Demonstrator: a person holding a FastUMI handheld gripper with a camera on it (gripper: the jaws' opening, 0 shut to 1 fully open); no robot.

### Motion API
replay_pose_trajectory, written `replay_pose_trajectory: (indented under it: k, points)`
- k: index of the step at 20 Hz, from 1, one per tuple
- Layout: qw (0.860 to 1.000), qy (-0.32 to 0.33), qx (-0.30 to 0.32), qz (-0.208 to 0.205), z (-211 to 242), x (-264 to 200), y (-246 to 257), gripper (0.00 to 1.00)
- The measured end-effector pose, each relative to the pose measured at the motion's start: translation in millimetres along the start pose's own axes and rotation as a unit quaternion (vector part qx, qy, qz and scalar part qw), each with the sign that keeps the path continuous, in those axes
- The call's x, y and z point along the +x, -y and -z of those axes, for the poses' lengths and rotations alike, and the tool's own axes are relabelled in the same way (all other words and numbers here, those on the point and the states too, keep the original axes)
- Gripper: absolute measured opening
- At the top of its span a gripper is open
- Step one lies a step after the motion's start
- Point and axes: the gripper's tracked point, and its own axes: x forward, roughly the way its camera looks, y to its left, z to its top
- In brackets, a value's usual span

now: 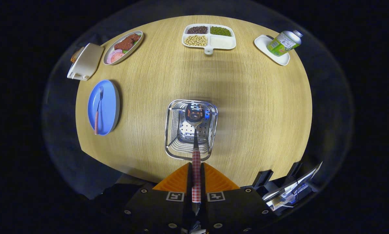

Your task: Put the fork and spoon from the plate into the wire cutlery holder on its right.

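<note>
My gripper [196, 169] is shut on the red-checked handle of a spoon [195, 113], with both fingers pressed against the handle. The spoon points straight ahead and its shiny bowl hangs over the open top of the wire cutlery holder [175, 130], which stands on the wooden table just beyond the fingers. Left of the holder lies a blue plate [108, 107]. A fork [98, 113] with a red-checked handle rests on it, tines toward the far side.
At the table's far side sit a white four-part dish of beans [225, 42], an oval dish of food [123, 48], a white lidded box [85, 61] and a green can [284, 42] lying on a white tray [262, 44]. Dark equipment [288, 188] lies near right.
</note>
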Motion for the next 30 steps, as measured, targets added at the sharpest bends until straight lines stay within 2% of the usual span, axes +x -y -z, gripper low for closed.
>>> replay_pose_trajectory:
  k: [5, 11, 13, 16, 20, 22, 25, 28, 30]
  points:
    - [1.0, -0.011, -0.007, -0.004, 18, -3, 0, 0.11]
    - [0.999, -0.013, 0.035, -0.01, 10, 4, 3, 0.11]
    - [0.999, -0.002, 0.049, -0.005, 1, 4, 4, 0.12]
    - [0.998, 0.018, 0.06, -0.018, -10, 3, -3, 0.14]
    - [0.993, 0.083, 0.085, -0.01, -33, -3, 0, 0.13]
    - [0.985, 0.147, 0.092, -0.006, -55, -12, 0, 0.12]
    - [0.963, 0.249, 0.1, -0.001, -84, -40, -2, 0.14]
    - [0.932, 0.348, 0.099, 0.004, -107, -77, -5, 0.26]
    - [0.904, 0.414, 0.103, 0.011, -121, -105, -10, 0.35]
